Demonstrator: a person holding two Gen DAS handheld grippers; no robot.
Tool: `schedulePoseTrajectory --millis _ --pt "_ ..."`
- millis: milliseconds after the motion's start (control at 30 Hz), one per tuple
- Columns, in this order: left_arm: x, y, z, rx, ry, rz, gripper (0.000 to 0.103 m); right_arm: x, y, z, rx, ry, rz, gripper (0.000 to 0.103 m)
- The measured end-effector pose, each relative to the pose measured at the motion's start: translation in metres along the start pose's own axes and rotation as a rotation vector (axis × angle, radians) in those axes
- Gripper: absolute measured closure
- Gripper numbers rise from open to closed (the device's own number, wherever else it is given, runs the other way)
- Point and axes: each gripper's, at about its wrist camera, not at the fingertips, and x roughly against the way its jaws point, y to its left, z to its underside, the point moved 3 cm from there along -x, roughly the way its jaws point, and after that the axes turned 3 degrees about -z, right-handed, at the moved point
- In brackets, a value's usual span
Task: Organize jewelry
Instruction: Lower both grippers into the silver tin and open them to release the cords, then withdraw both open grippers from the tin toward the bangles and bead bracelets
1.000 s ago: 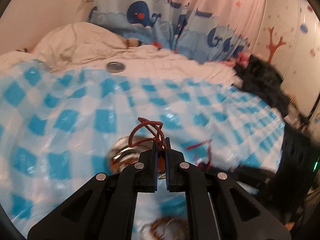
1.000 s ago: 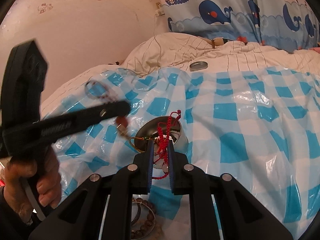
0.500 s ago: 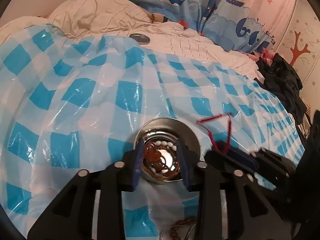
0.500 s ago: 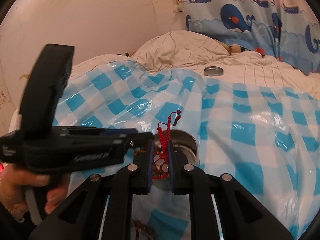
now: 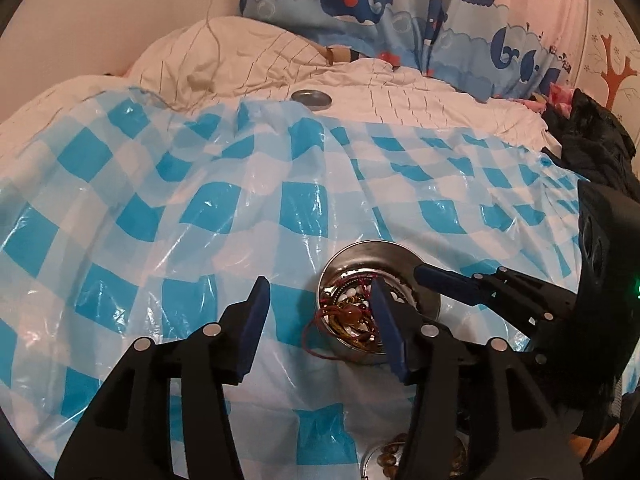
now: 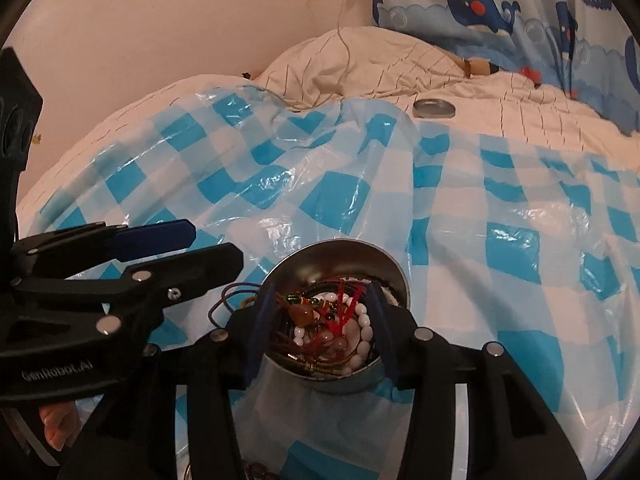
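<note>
A round metal tin [image 5: 426,264] [image 6: 394,268] sits on the blue-checked plastic sheet [image 5: 200,208] and holds a tangle of jewelry: white beads [image 6: 362,326], a red cord [image 6: 346,312] and an amber bead [image 6: 302,314]. A dark red cord loop [image 5: 316,334] hangs over the tin's near-left rim. My left gripper [image 5: 320,328] is open and empty, just left of the tin. My right gripper [image 6: 318,326] is open and empty, its fingers straddling the tin from above. A beaded bracelet [image 5: 390,460] lies at the bottom edge.
The tin's metal lid [image 5: 311,99] [image 6: 434,108] lies far back on the white striped bedding [image 5: 400,92]. A whale-print curtain [image 5: 400,12] hangs behind. A dark pile of clothes [image 5: 592,148] lies at the right edge of the bed.
Both grippers have opened. The red cord has dropped from my right gripper into the tin. My left gripper let go of its dark red cord, which now lies over the rim, and drew back left.
</note>
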Motion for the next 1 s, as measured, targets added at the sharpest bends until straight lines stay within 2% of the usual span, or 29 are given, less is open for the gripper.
schedulePoseTrajectory --millis 67,200,500,800,1000 --pt "0.003 0.000 0.000 0.000 -0.008 -0.001 0.051 0.005 0.001 0.001 0.003 -0.003 0.017 0.056" --pt "0.007 0.003 0.001 0.018 -0.024 -0.012 0.042 0.016 0.000 0.009 -0.003 0.000 0.070 0.045" --pt "0.017 0.010 0.011 0.049 -0.028 -0.007 0.029 0.035 -0.005 0.028 -0.027 0.027 0.131 0.037" --pt "0.018 0.003 0.028 0.029 -0.007 -0.002 0.023 0.052 -0.003 0.047 -0.033 0.027 0.188 0.032" --pt "0.021 0.002 0.044 0.031 0.016 0.008 0.022 0.066 -0.004 0.060 -0.057 0.027 0.192 0.026"
